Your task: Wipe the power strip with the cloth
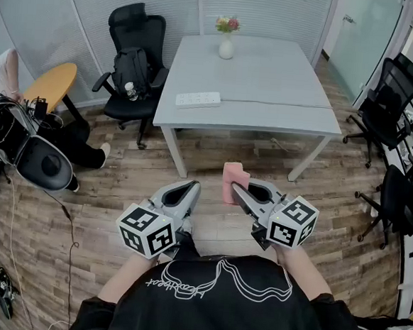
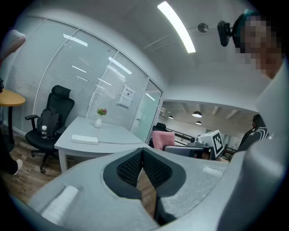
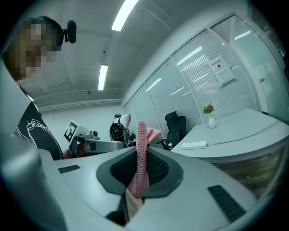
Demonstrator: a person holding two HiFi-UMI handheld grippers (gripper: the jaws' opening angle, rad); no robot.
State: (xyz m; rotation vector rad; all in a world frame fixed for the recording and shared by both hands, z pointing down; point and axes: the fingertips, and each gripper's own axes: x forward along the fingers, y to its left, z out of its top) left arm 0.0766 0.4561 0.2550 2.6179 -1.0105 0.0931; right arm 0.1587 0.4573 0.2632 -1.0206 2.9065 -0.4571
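Nearest to the lens is my black shirt (image 1: 210, 303). Just forward of it I hold both grippers over the wooden floor (image 1: 120, 182).

Left gripper (image 1: 192, 186) (image 2: 142, 152): the fingers are pressed together at the tips with nothing between them. Its own view shows the ribbed pads meeting, with a sliver of floor visible below the contact.

Right gripper (image 1: 236, 190) (image 3: 140, 158): the fingers are pinching the pink cloth (image 1: 229, 175) (image 3: 140, 144). The cloth stands upright out of the pads and rises past the fingertips.

The power strip (image 1: 197, 99) (image 2: 85, 139) (image 3: 194, 145) is white. It lies flat on the grey bench (image 1: 270, 80), well ahead of both sets of fingers and off toward the left fingers' side, near the bench's front left corner. A thin cable (image 1: 282, 104) runs from it across the top toward the right. The cloth and strip are well apart, with no contact.

Beyond the strip, further from the fingers, a white vase (image 1: 226, 47) of flowers stands at the bench's far edge. A black office chair (image 1: 133, 55) sits left of the bench.
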